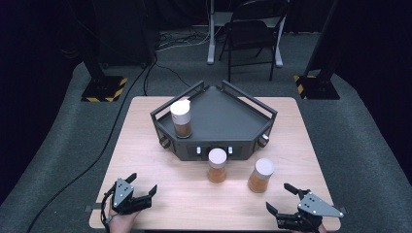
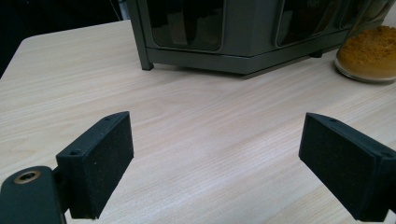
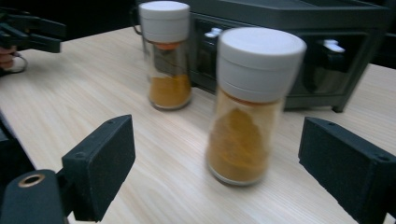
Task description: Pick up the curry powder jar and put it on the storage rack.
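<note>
- The right tool (image 1: 286, 199) sits at the near right edge of the table (image 1: 145, 160), jaws spread wide with nothing between the pads; the hand behind it is cut off by the bottom of the high view.
- The near jar (image 1: 261, 175), white cap over orange powder, stands upright on the table just ahead of the right tool. In the right gripper view this jar (image 3: 247, 107) is blurred, and the jaws stand apart from it on either side, not touching.
- The middle jar (image 1: 217, 165) stands upright just in front of the rack (image 1: 218, 121); whether it touches the rack front cannot be told.
- The third jar (image 1: 181, 118) stands upright on the rack's top deck, at its left corner.
- The left tool (image 1: 137, 190) rests at the near left edge, jaws wide and empty (only part of the hand shows below it). In the left gripper view one jar (image 2: 369, 58) is cropped at the upper right, its cap out of frame.
- The rack's two front knobs and small white tabs are too small to identify.
- Surface: pale wood-grain table, bare at the near centre.
- Room: grey carpet, dark surroundings, a folding chair (image 1: 252, 34) behind, stand bases with yellow-black hazard tape (image 1: 104, 90), and a black cable (image 1: 104, 145) trailing across the floor at left.
</note>
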Demonstrator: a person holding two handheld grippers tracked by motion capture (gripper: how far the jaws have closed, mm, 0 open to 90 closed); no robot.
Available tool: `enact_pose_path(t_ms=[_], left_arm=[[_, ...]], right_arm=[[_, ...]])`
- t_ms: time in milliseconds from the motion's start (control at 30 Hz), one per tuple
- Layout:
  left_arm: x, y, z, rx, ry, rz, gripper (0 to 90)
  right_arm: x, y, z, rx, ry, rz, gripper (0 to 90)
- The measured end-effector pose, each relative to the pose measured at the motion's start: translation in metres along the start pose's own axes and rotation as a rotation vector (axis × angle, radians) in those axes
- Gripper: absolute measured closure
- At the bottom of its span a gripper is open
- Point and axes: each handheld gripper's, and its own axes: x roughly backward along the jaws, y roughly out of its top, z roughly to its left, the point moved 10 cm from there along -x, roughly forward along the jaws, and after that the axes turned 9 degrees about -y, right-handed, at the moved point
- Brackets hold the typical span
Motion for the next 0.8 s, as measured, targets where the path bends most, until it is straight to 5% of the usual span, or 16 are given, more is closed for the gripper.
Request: enact_pose_path(t_ms=[467, 800], left_arm=[[0.000, 0.000, 0.000, 0.002, -0.002, -0.003, 10.2], [0.000, 0.000, 0.001, 0.003, -0.004, -0.003, 10.2]], right_arm=[[-0.021, 0.013, 0.029, 0.030, 0.095, -0.002, 9.9], [-0.041, 0.016, 0.046, 0.038, 0.115, 0.010, 9.7]])
